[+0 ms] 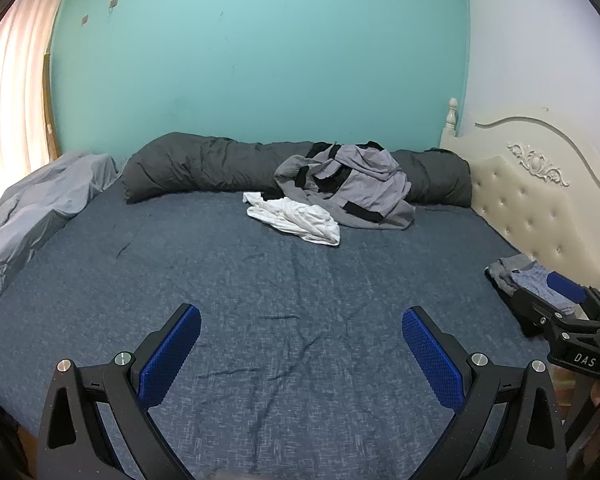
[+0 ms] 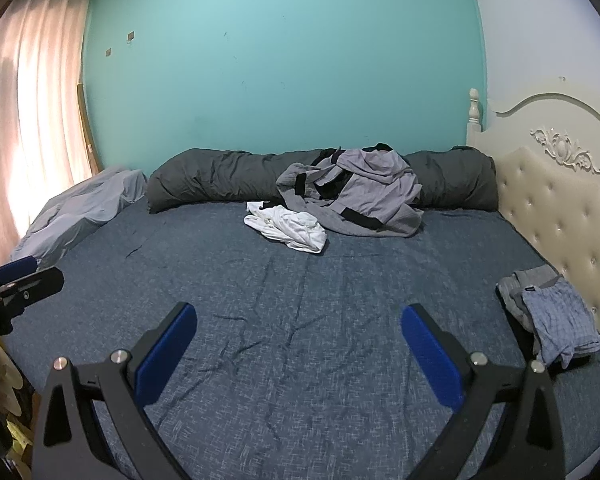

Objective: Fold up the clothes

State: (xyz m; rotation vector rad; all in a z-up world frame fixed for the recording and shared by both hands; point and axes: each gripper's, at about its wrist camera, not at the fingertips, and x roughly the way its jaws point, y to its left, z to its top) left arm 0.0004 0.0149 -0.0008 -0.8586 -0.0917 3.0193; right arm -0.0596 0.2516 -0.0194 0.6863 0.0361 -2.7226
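A crumpled grey garment with black trim (image 1: 356, 186) (image 2: 364, 196) lies at the far side of the bed, partly over a dark rolled duvet. A bunched white garment (image 1: 296, 218) (image 2: 288, 226) rests just in front of it. A small stack of folded clothes, blue checked on top (image 2: 556, 320) (image 1: 532, 280), sits by the headboard at the right. My left gripper (image 1: 300, 328) hovers open over bare sheet near the front edge, nothing between its blue pads. My right gripper (image 2: 298, 326) is likewise open and empty, and shows at the right edge of the left wrist view (image 1: 560, 296).
The bed is covered with a blue sheet (image 1: 260, 288) (image 2: 300, 300). A dark grey rolled duvet (image 1: 204, 168) (image 2: 220, 176) lies along the teal wall, a light grey blanket (image 1: 32, 208) (image 2: 80, 208) at the left, a cream padded headboard (image 1: 540, 200) (image 2: 552, 208) at the right.
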